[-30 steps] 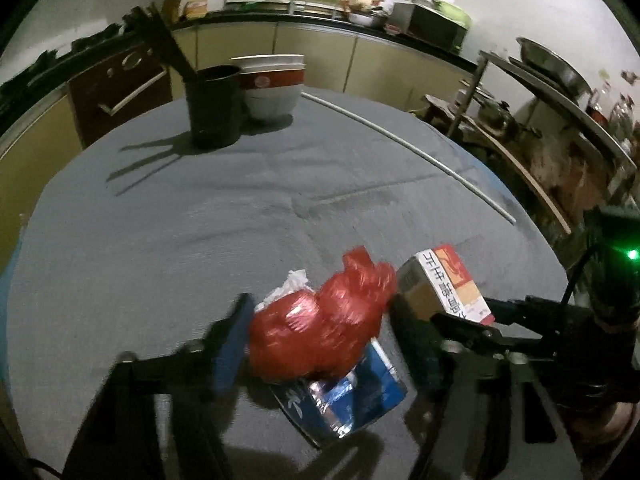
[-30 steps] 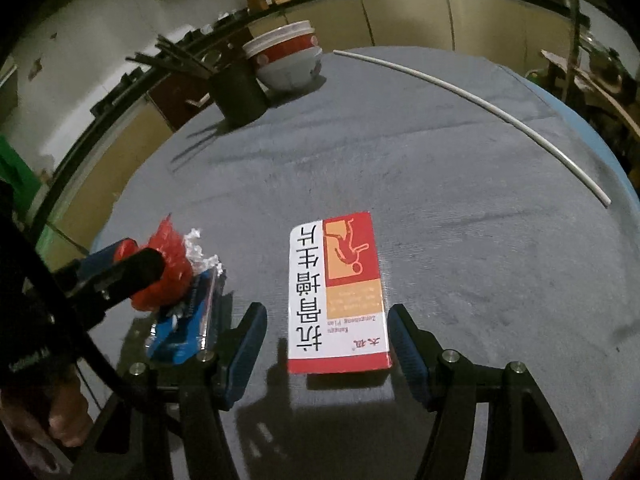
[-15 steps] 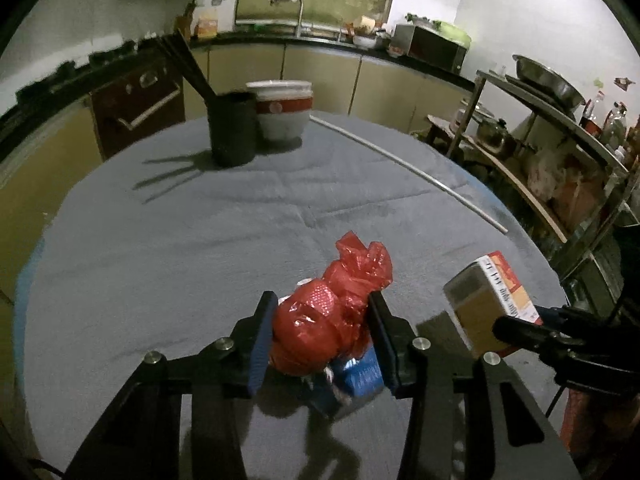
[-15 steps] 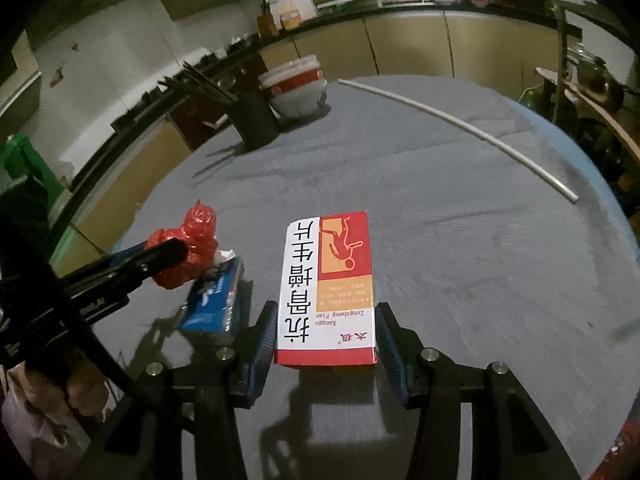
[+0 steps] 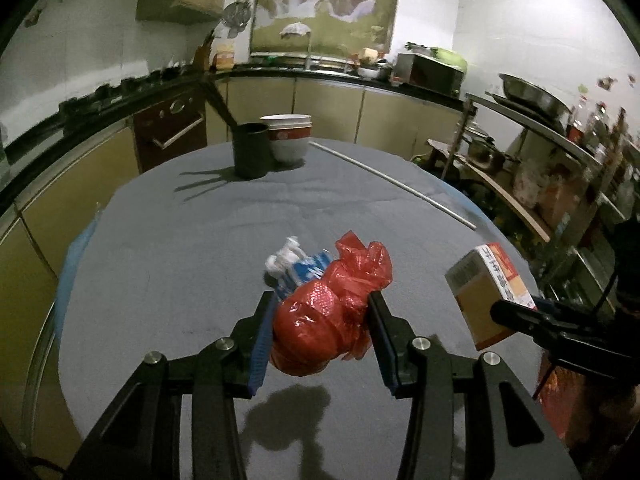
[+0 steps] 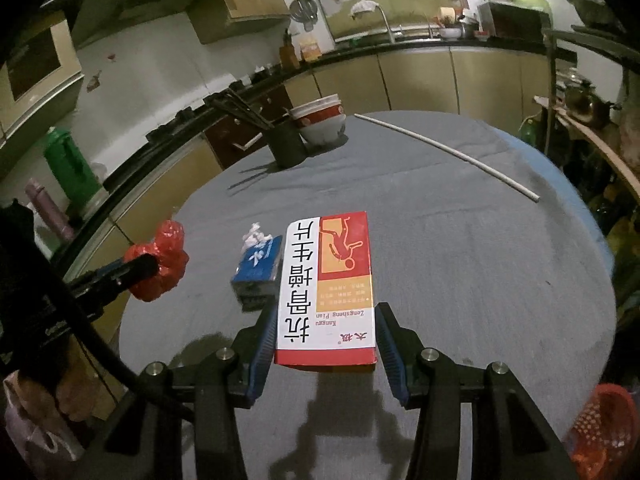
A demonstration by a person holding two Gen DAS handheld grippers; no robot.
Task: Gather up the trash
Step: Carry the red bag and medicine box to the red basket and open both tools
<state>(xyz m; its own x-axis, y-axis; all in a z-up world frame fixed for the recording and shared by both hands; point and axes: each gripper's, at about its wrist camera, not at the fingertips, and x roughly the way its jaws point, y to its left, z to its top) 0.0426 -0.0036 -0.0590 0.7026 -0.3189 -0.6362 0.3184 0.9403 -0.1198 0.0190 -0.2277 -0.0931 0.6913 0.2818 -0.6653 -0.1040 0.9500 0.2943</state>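
Observation:
My left gripper (image 5: 320,320) is shut on a crumpled red plastic bag (image 5: 332,312) and holds it above the grey round table (image 5: 200,240). My right gripper (image 6: 326,340) is shut on a red and white medicine box (image 6: 326,284), also lifted off the table. The box shows at the right of the left wrist view (image 5: 486,288), and the bag at the left of the right wrist view (image 6: 160,260). A blue tissue packet (image 6: 258,268) with white tissue poking out lies on the table between them; it also shows behind the bag (image 5: 304,272).
A black chopstick holder (image 5: 250,152) and stacked white and red bowls (image 5: 290,136) stand at the table's far side. A long white rod (image 5: 392,182) lies along the far right. A red mesh basket (image 6: 600,428) sits below the table's near right edge. Kitchen cabinets surround the table.
Both grippers closed on their items and lifted them: the left on the red bag, the right on the box. The blue packet stayed on the table.

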